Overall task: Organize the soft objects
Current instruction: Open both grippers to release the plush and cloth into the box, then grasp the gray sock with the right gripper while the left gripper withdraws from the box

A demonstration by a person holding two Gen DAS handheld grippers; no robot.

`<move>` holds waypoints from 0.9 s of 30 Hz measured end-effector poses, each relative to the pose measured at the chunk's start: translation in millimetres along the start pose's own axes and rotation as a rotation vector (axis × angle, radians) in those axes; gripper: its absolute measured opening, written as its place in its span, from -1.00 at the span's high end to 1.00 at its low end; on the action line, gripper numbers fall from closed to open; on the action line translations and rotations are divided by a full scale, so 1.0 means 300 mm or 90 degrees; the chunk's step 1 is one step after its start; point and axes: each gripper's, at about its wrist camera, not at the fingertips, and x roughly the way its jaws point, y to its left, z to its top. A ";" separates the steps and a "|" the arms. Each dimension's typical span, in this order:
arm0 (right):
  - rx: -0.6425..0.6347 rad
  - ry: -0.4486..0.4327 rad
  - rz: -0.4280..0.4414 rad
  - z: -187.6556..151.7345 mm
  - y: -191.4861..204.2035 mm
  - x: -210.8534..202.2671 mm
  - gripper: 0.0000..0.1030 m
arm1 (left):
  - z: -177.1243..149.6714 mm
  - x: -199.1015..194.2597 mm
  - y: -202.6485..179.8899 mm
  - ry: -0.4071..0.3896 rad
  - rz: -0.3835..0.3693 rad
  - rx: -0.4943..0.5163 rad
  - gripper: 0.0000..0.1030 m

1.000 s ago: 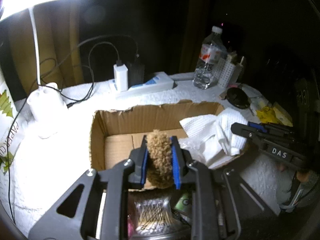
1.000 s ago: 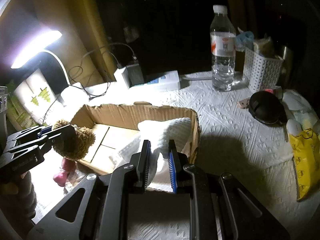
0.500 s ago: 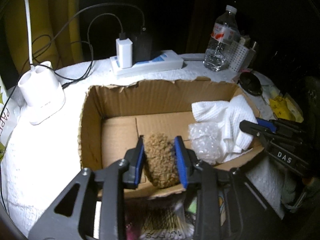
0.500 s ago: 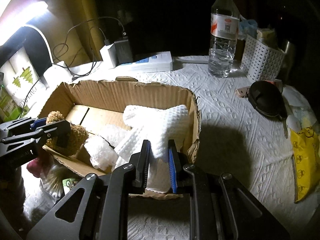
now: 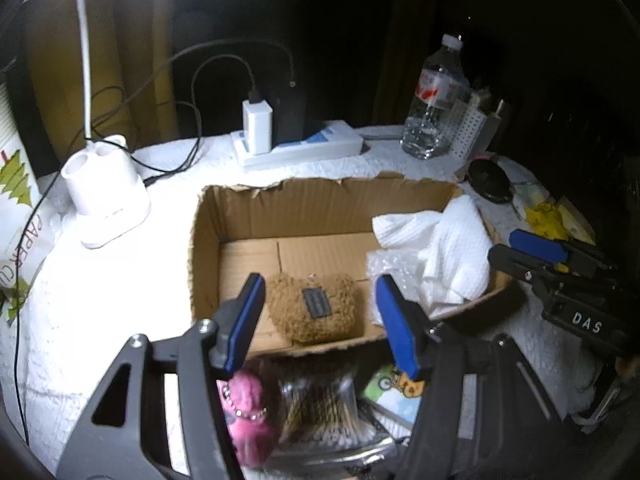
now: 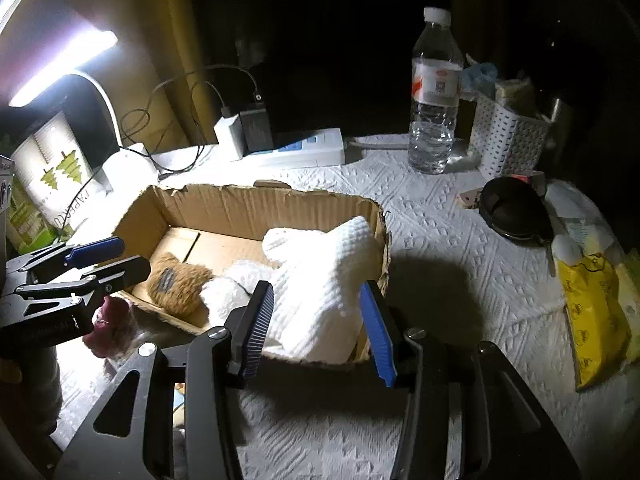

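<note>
A dim tabletop (image 6: 460, 280) covered in white embossed paper towel, lit by a lamp at the far left. Beside the lamp's white base (image 5: 105, 196) stands a paper bag printed with green trees (image 6: 60, 184).

At centre sits a shallow cardboard box (image 5: 320, 208) of corrugated brown card with a torn, ragged rim. Inside it, from left to right: bare card floor, then a fuzzy brown pouch (image 5: 314, 306) with a curly, woolly surface and a small dark rectangular label, lying flat against the near wall; next a crumpled piece of clear bubble wrap (image 5: 390, 266); then a white waffle-textured cloth (image 6: 324, 276), bunched up and draped over the box's right near corner.

The left claw (image 5: 320, 322) hangs wide open over the near edge of the box, its blue-padded fingers on either side of the pouch without touching it. The right claw (image 6: 318, 330) is also spread open, its ribbed blue pads flanking the white cloth, gripping nothing.

Just outside the near wall lie a pink fuzzy keychain (image 5: 246, 420) and a clear tub of cotton swabs (image 5: 324, 412).

Behind the box, a white power strip (image 6: 296, 152) holds two chargers. Further right stand a clear plastic water bottle (image 6: 434, 116), a white perforated basket (image 6: 508, 140), a black rounded case (image 6: 514, 214) and a yellow packet (image 6: 592, 312).
</note>
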 end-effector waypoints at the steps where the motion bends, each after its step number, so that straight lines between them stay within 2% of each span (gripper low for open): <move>1: -0.001 -0.003 0.000 -0.003 0.007 -0.013 0.07 | -0.005 -0.017 -0.001 -0.004 0.000 0.001 -0.15; 13: -0.010 -0.028 0.007 -0.066 0.088 -0.142 0.07 | -0.083 -0.176 -0.002 -0.035 -0.004 0.001 -0.19; 16: -0.013 -0.031 0.010 -0.084 0.110 -0.163 0.07 | -0.107 -0.209 0.003 -0.040 -0.009 -0.003 -0.38; 27: -0.024 -0.023 0.023 -0.166 0.193 -0.205 0.07 | -0.202 -0.266 0.018 -0.040 -0.015 -0.008 -0.40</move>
